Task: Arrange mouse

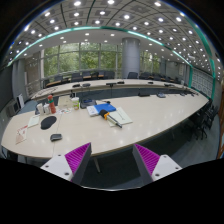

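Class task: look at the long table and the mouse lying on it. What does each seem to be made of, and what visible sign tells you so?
Table: probably laminate or coated board, a smooth pale cream top with a soft sheen under the ceiling lights.
Mouse: likely dark plastic, a small rounded shape, too small to tell the finish.
The tool is open, short of the table, holding nothing.

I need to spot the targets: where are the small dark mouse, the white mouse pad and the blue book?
small dark mouse [56,137], gripper view, its top
white mouse pad [48,122], gripper view, its middle
blue book [105,108], gripper view, its cover
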`<state>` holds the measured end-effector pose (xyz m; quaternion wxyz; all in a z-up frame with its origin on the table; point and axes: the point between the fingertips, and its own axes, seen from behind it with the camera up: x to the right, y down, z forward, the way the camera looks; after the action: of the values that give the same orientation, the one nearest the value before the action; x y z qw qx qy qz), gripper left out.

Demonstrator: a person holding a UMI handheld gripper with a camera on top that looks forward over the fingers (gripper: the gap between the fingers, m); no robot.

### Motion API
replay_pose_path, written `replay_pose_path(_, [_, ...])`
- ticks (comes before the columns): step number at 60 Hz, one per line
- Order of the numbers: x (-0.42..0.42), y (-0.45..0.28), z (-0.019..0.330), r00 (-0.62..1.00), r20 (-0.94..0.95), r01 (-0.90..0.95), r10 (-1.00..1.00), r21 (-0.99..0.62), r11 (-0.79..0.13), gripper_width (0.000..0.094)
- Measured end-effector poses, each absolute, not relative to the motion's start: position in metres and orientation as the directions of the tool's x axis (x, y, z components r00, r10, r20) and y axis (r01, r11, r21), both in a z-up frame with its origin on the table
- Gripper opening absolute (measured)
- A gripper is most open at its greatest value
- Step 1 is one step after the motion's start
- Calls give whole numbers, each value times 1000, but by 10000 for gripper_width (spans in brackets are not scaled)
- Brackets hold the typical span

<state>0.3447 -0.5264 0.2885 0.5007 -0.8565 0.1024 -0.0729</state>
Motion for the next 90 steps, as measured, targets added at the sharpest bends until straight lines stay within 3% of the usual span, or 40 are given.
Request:
replay_pose_path(19, [348, -529, 232, 973, -8, -133, -229, -833, -537, 852])
replay_pose_path(35, [271, -507, 171, 990, -41, -113, -135, -800, -590, 851])
replay_pose_path(63, [29, -329, 60, 993, -116, -110, -26, -824, -555, 852])
replay_pose_path(90, [-43, -199, -8, 998, -70, -58, -3, -809, -585, 851])
